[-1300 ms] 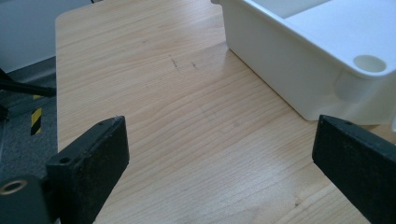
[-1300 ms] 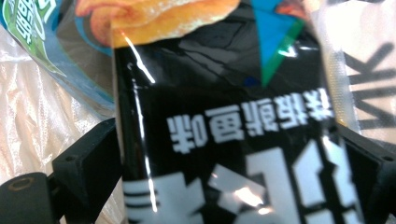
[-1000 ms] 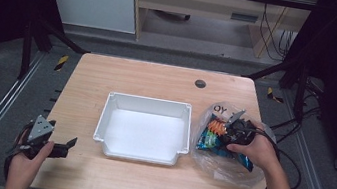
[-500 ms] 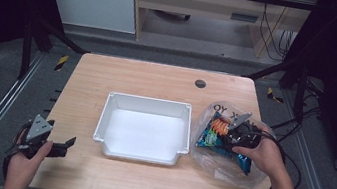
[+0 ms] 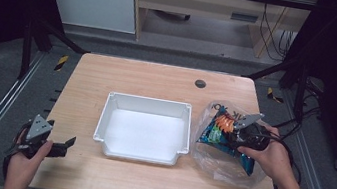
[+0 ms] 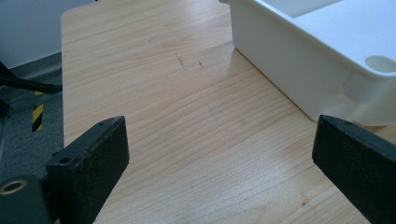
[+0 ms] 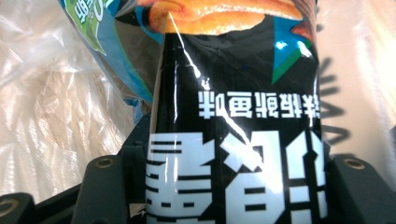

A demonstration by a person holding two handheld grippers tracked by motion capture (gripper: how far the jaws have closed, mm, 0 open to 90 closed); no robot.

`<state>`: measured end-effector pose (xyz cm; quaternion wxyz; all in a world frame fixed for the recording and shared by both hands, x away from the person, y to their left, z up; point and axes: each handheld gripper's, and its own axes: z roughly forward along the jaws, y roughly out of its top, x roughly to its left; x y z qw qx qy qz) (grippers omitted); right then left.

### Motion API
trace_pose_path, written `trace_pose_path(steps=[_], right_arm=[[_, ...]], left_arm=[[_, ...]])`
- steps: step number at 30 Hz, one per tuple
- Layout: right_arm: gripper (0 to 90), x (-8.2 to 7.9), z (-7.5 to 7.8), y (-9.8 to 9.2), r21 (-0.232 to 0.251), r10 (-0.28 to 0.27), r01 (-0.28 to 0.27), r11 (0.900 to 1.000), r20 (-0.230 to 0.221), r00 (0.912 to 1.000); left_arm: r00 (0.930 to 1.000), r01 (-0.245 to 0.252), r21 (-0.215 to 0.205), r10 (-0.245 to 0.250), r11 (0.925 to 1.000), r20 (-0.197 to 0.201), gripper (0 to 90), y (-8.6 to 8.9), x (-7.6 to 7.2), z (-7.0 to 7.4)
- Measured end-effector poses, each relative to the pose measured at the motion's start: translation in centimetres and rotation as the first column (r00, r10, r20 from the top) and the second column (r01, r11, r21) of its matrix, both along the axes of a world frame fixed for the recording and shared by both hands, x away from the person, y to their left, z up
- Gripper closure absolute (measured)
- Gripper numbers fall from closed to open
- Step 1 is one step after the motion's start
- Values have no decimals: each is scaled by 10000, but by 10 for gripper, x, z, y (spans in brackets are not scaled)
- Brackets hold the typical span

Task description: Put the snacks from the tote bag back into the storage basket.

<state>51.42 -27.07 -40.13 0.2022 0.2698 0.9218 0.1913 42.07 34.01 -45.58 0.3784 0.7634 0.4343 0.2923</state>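
The right gripper [image 5: 246, 132] has risen slightly, its jaws just closing on a snack packet [image 7: 233, 140]. The left gripper [image 5: 55, 144], at seven o'clock from the white tray [image 5: 107, 120], stays spread wide.

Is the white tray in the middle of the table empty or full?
Empty: the white tray shows only its bare white floor in the high view.

Snack packet [image 7: 233, 140], black: large white block characters across its lower part, seen upside down and cut off, not readable; above them 1 smaller line of white Chinese characters, also upside down, seemingly "味板鱿鱼". Second packet [image 7: 98, 28], blue-green: white lettering on green, too cropped to read.
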Motion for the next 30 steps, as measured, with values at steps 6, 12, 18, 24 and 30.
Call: trace_pose_path(steps=[6, 12, 18, 24, 30], right_arm=[[414, -10, 14, -3, 498, -36, 18, 9988, 371, 9993], [418, -15, 17, -3, 587, -72, 44, 9983, 470, 9989], [419, -24, 25, -3, 871, -178, 106, 9961, 820, 9965], [420, -32, 31, -2, 1276, -180, 47, 9918, 1033, 9945], [423, -33, 38, -1, 1626, -310, 94, 9867, 1306, 9910]], left_arm=[[10000, 37, 16, -37, 10000, -6, 34, -1, 0, 0], [10000, 60, 15, -60, 10000, 23, 34, -2, -1, 0], [10000, 41, -36, -41, 10000, -19, 34, -1, 0, -1], [9999, 122, 46, -121, 9999, -10, 34, -4, -1, 0], [9999, 136, 41, -136, 9999, -21, 34, -4, -1, -1]])
